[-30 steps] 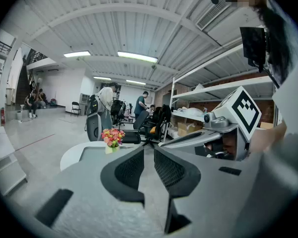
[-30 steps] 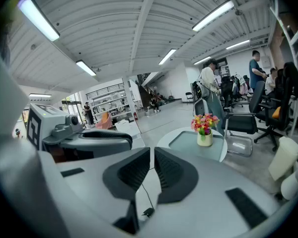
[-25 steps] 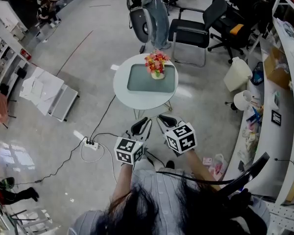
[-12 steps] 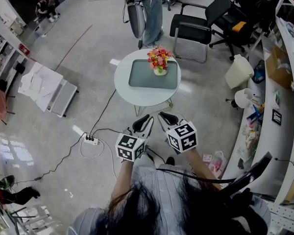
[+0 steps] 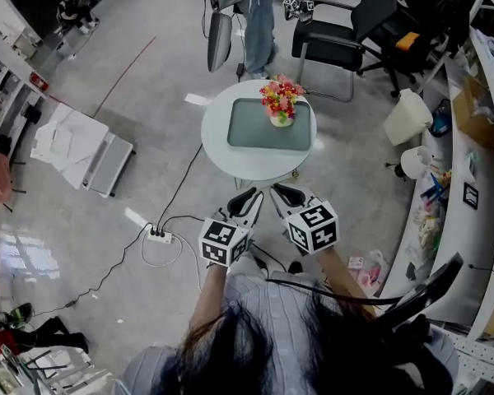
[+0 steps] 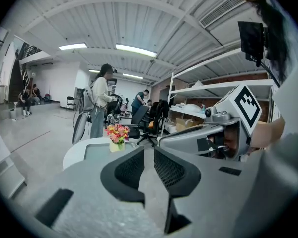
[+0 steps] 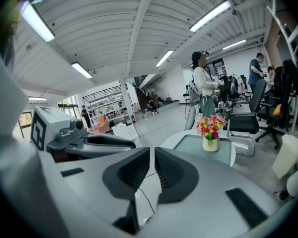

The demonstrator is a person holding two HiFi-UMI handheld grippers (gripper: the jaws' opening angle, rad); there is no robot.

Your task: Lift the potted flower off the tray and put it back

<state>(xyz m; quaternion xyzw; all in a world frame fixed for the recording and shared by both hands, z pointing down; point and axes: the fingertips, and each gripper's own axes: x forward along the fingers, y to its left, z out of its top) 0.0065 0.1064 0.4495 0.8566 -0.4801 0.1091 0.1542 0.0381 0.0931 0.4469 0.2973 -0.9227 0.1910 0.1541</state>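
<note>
A power strip is seen on the floor at the left in the head view alone. The left gripper and right gripper are held side by side, well short of the table. Only their own views show each pair of jaws drawn narrow, with nothing between. The flower is stood on the tray, apparently at its far edge, right of middle.
</note>
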